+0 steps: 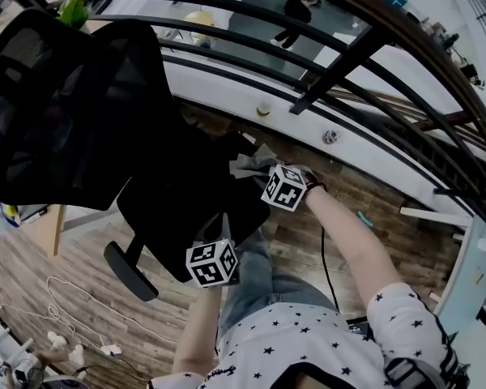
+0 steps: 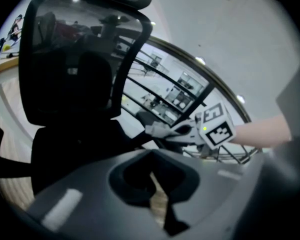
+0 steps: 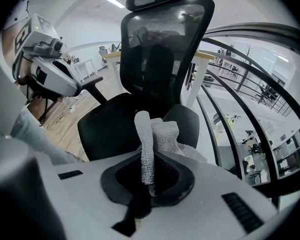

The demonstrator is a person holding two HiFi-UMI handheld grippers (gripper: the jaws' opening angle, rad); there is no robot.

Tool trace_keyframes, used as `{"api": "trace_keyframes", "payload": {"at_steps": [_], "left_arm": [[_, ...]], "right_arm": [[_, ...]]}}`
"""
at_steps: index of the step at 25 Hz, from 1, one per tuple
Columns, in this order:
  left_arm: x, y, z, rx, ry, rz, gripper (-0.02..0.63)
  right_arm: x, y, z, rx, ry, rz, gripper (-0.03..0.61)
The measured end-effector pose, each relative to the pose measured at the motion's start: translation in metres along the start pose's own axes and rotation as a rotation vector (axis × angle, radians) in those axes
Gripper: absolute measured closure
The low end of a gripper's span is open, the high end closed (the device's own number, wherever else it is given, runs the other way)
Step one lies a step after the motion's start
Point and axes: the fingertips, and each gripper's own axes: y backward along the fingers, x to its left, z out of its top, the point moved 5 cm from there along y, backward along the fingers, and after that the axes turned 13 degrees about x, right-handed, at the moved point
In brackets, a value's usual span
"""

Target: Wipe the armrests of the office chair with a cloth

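Fingers of your right gripper (image 3: pixel 149 180) were closed on the cloth (image 3: pixel 160 134). A rolled grey-white fold stood up between the jaws and the rest bunched just beyond them. Your left gripper (image 2: pixel 157 184) had its jaws drawn close together, only a thin sliver of wood floor (image 1: pixel 364 193) showing between them and nothing held.

Head view: your right gripper (image 1: pixel 259 171) held the cloth (image 1: pixel 247 164) at the office chair's (image 1: pixel 186 201) armrest (image 1: pixel 241 146) on the side toward the black railing (image 1: pixel 308 71). Cloth and pad overlapped there, but actual contact could not be confirmed. Your left gripper (image 1: pixel 224 233) hung over the front edge of the seat, well apart from the cloth. The opposite armrest (image 1: pixel 130 270) stood out bare at the lower left.

Left gripper view: the cloth (image 2: pixel 157 129) projected from your right gripper (image 2: pixel 182 130), just beside the dark armrest (image 2: pixel 144 117).
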Motion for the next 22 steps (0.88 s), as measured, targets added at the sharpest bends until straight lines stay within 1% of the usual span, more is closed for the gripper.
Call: {"api": "trace_keyframes", "payload": {"at_steps": [22], "left_arm": [[-0.009,0.008,-0.011,0.01,-0.038,-0.018,0.606]], "right_arm": [[0.031,0.011,-0.037,0.001,-0.066,0.013,0.554]]}}
